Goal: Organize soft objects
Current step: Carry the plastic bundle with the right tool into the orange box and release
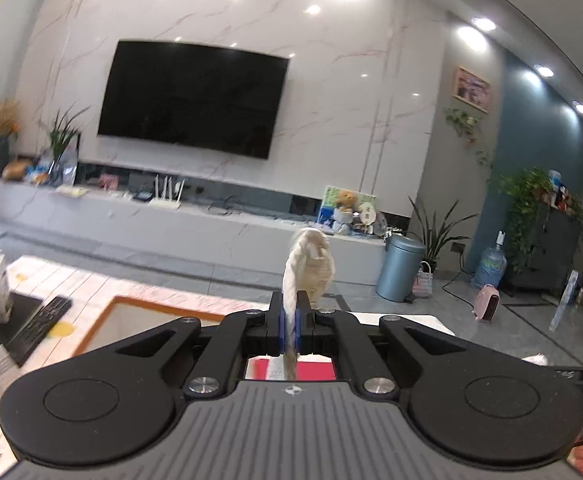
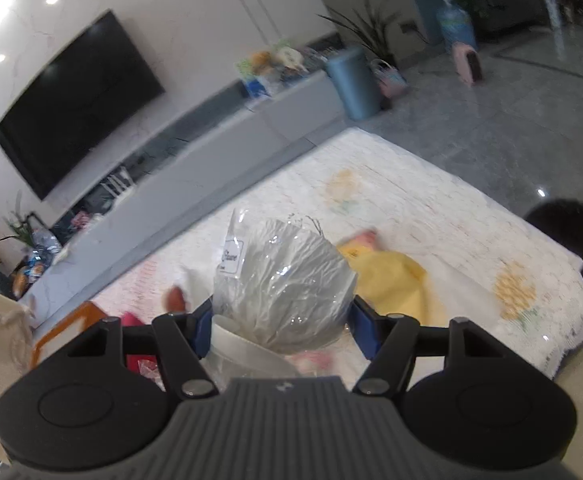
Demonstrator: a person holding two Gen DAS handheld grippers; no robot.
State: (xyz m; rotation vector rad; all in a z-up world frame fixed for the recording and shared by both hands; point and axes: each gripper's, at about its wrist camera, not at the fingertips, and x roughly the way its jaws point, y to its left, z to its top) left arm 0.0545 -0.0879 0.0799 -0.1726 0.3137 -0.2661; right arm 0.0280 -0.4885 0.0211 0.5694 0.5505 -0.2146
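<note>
Pinching a cream cloth (image 1: 309, 268), left gripper (image 1: 290, 320); right gripper (image 2: 281, 326) apparently clasps a plastic-wrapped bundle (image 2: 283, 284).

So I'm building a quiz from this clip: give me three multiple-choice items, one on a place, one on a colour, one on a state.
1. Where does the yellow cloth lie?
A on the table
B on the floor
C on the TV

2. What colour is the bin?
A red
B blue-grey
C yellow

3. How is the left gripper?
A wide open
B shut on the cream fabric
C out of view

Key: A, it is spread on the tablecloth; B, the lidded bin by the TV bench is blue-grey; B, the fingers pinch the fabric between them.
</note>
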